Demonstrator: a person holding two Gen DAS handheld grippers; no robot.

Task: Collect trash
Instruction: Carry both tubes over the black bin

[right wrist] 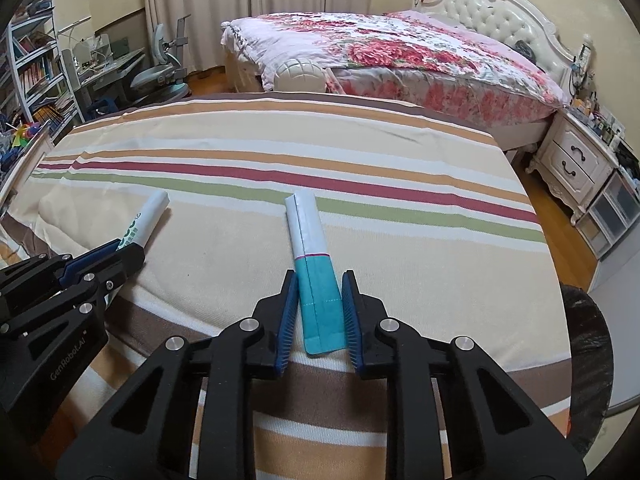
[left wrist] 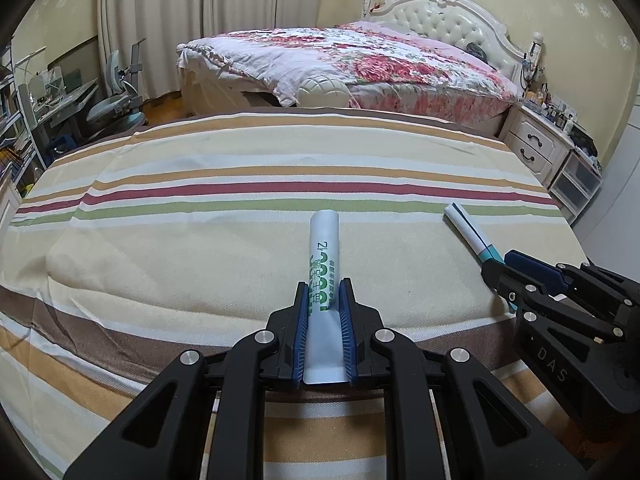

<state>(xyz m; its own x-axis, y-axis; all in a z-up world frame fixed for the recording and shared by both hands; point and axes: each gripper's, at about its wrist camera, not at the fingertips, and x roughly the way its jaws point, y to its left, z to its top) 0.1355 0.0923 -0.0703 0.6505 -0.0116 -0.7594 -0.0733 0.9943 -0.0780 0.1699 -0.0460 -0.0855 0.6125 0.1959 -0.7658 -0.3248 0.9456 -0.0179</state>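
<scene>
Mid-task, nothing binned yet. L gripper (left wrist: 324, 296) closed on white/green packet (left wrist: 323, 248) at 12 o'clock over striped cloth (left wrist: 200, 248). R gripper (right wrist: 320, 292) nearly closed round teal packet (right wrist: 310, 240), contact unclear. Dark bin (right wrist: 588, 360) at 4 o'clock.

The striped cotton bedsheet (left wrist: 240, 168) runs cream with bands of orange, maroon, olive green, white and brown. A white sachet with green lettering (left wrist: 323, 248) lies on it, beside a white-and-teal sachet crossed by a thin magenta line (right wrist: 310, 248). Black grippers carry blue ribbed pads (left wrist: 301, 320). Behind, a pink-and-red floral quilt (left wrist: 360, 60)
</scene>
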